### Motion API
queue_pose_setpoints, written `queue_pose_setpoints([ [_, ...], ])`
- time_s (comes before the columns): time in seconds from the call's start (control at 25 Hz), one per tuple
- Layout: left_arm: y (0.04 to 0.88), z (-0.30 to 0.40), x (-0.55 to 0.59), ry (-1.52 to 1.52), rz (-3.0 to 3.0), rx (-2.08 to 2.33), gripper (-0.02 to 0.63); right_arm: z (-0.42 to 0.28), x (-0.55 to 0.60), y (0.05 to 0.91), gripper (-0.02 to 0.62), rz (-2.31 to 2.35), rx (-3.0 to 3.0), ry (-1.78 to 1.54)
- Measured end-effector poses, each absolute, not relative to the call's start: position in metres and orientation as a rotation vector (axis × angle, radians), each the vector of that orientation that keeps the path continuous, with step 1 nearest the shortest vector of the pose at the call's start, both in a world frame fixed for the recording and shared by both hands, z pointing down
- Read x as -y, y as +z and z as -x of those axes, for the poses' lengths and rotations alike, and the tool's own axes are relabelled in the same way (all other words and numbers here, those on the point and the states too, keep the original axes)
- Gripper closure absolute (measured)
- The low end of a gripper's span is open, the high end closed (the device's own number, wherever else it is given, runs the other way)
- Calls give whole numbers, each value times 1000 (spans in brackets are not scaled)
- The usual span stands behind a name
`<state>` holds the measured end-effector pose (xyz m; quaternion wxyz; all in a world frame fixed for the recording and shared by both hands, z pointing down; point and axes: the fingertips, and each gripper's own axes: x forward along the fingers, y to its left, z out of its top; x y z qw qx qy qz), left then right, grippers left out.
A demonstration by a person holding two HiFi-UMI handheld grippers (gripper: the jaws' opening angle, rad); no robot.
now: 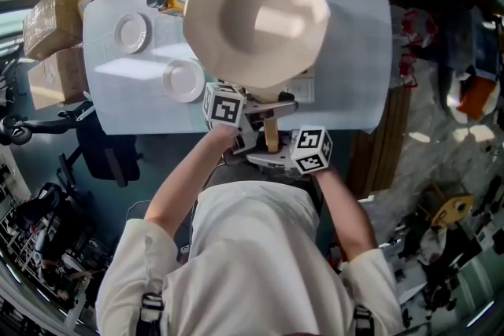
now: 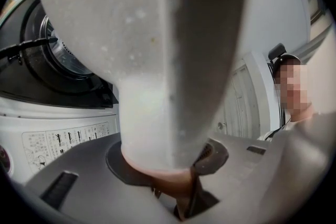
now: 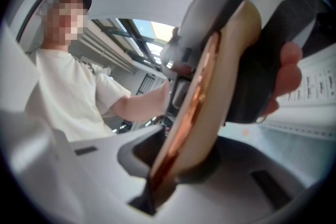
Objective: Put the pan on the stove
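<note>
I'm watching both claws clamping the pan's handle (image 1: 271, 134): the left gripper (image 2: 178, 189) is biting its cream neck, the right gripper (image 3: 157, 181) its wooden end. The cream pan (image 1: 256, 16) is hanging at the head view's upper centre, over the white table (image 1: 354, 90), right of two plates (image 1: 183, 79)

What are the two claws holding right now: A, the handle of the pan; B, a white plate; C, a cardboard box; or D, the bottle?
A: in the head view the left claw and the right claw both meet on the wooden handle of the cream pan, and each claw's own view shows that handle pinched between its jaws.
</note>
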<state>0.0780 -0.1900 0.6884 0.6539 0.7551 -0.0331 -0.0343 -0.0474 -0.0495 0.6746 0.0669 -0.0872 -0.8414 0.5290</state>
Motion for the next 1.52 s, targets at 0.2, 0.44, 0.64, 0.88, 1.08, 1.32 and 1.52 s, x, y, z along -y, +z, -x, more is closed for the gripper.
queue_pose_setpoints([
  [0.2, 700, -77, 189, -69, -1677, 76, 439, 48, 50, 685, 514, 257, 2524, 1614],
  [0.44, 708, -79, 188, -72, -1662, 61, 437, 49, 51, 691, 514, 239, 2518, 1634],
  [0.64, 713, -79, 190, -57, -1654, 53, 437, 51, 55, 698, 514, 219, 2514, 1630],
  [0.88, 715, -79, 190, -84, -1658, 18, 426, 51, 54, 703, 514, 207, 2506, 1628],
  [1.08, 717, -79, 190, -72, -1645, 33, 377, 52, 53, 705, 493, 236, 2492, 1626],
  [1.32, 720, -79, 191, -61, -1636, 58, 337, 54, 54, 704, 440, 254, 2461, 1688],
  [1.52, 723, -77, 193, -53, -1632, 76, 321, 54, 57, 701, 400, 246, 2464, 1743],
])
